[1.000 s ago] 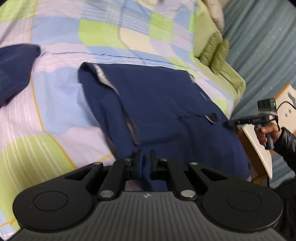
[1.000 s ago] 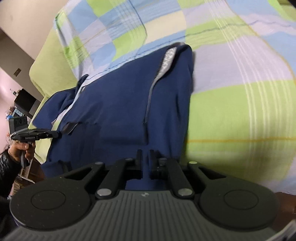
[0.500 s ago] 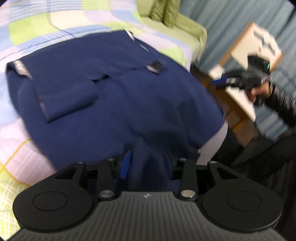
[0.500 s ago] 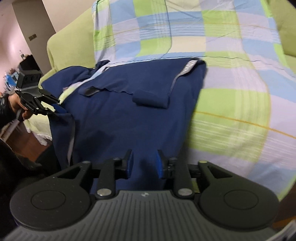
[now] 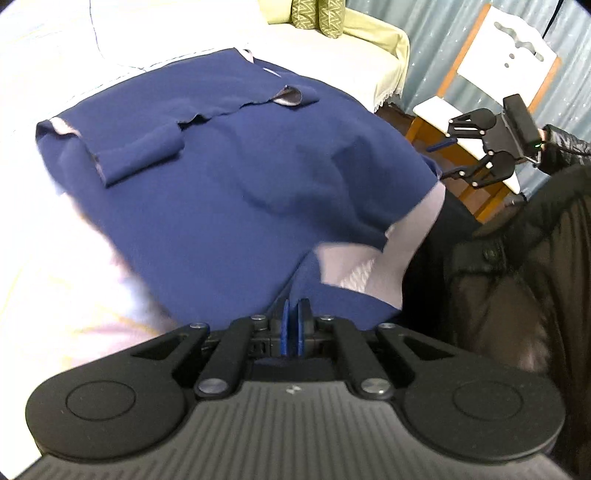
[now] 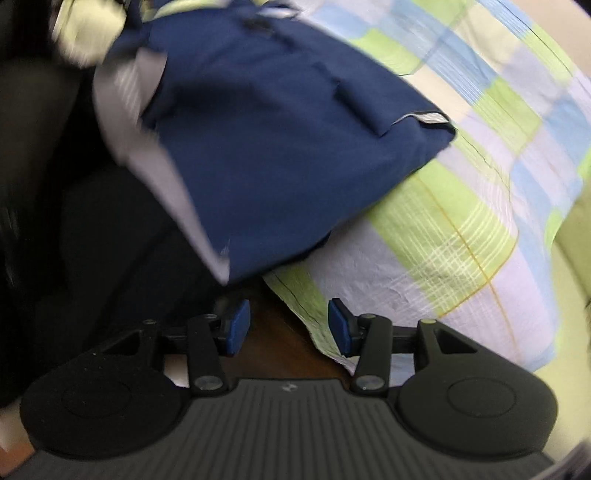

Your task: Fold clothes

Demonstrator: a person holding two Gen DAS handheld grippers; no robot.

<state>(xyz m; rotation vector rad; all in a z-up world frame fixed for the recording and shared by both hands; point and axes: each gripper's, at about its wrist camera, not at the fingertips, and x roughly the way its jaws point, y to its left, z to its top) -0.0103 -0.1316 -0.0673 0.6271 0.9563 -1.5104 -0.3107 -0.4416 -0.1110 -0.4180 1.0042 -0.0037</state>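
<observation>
A navy blue garment [image 5: 236, 173] with a pale lining lies on the bed and hangs over its near edge; it also shows in the right wrist view [image 6: 280, 147]. My left gripper [image 5: 293, 325] is shut on the garment's near hem. My right gripper [image 6: 288, 325] is open and empty, off the bed edge below the garment's hanging corner. It also shows in the left wrist view [image 5: 452, 155], jaws apart, to the right of the garment.
The bed has a checked green, blue and lilac sheet [image 6: 480, 206]. Green pillows [image 5: 321, 16] lie at the far end. A white and wood chair [image 5: 506, 62] stands by a blue curtain [image 5: 439, 33]. The person's black jacket [image 5: 517, 258] is at right.
My left gripper opened, then shut again on the hem nearer the bed edge. My right gripper let go of the garment, opened wide and pulled back off the bed edge.
</observation>
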